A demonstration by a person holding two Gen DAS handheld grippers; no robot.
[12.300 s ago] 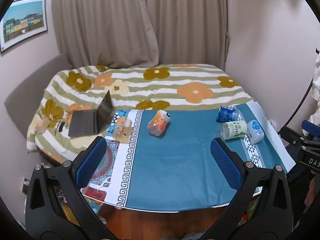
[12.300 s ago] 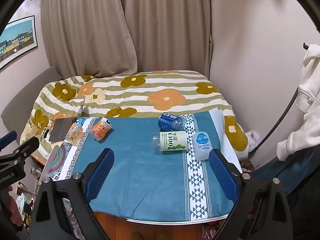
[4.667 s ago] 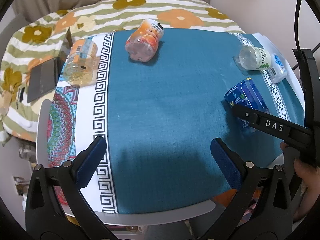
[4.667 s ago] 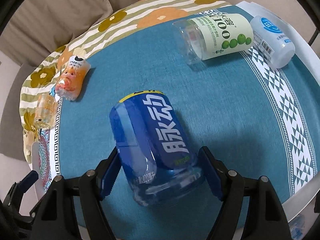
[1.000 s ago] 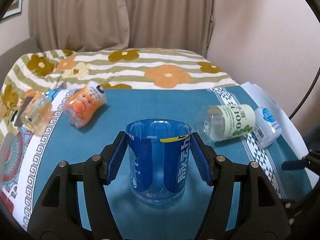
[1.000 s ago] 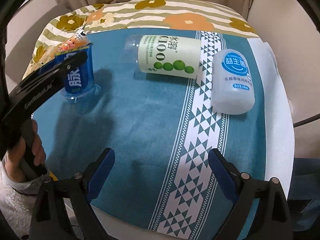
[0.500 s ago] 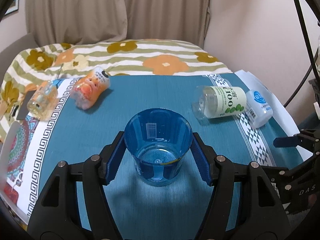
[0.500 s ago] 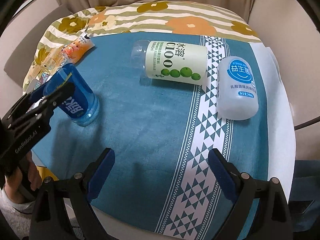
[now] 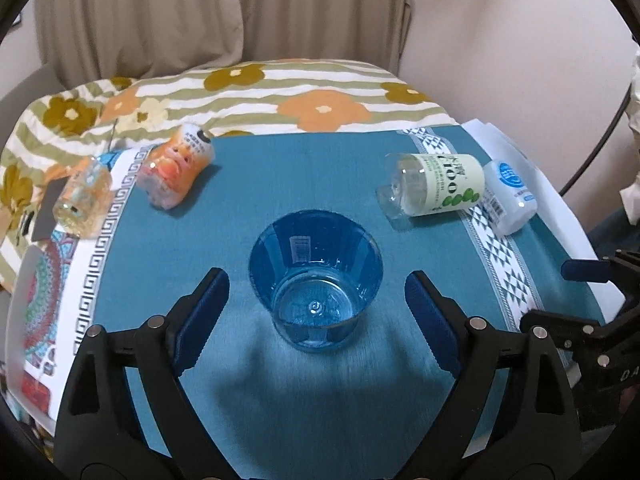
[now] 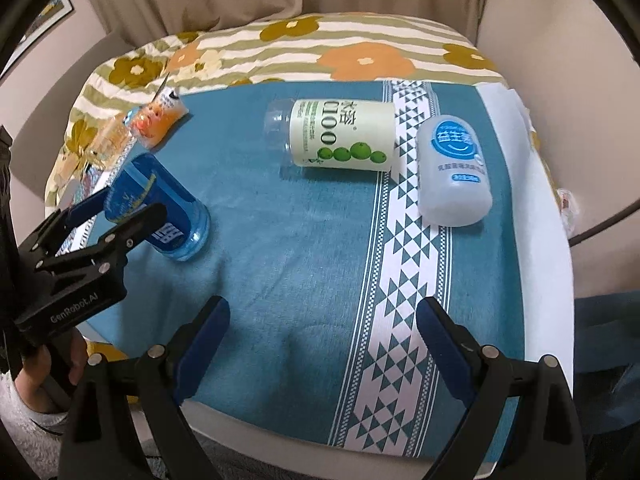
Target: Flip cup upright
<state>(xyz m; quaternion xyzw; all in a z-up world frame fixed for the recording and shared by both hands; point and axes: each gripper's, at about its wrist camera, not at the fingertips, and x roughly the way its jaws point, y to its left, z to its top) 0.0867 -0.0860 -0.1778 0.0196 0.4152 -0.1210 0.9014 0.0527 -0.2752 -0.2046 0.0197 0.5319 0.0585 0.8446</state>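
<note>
The blue see-through cup (image 9: 315,276) stands upright, mouth up, on the teal tablecloth (image 9: 280,176). My left gripper (image 9: 316,296) is open, its blue pads on either side of the cup and clear of it. In the right wrist view the cup (image 10: 160,208) stands at the left with the left gripper's fingers (image 10: 132,220) around it. My right gripper (image 10: 322,332) is open and empty above the near table edge, well to the right of the cup.
A green-labelled cup (image 10: 340,136) and a white cup (image 10: 454,172) lie on their sides at the right. An orange cup (image 9: 176,168) and a clear yellowish cup (image 9: 82,196) lie at the left. A flowered bed (image 9: 280,92) is behind the table.
My left gripper has opened and let go of the blue cup, which now stands free. The left gripper has drawn back a little. The right gripper has stayed open.
</note>
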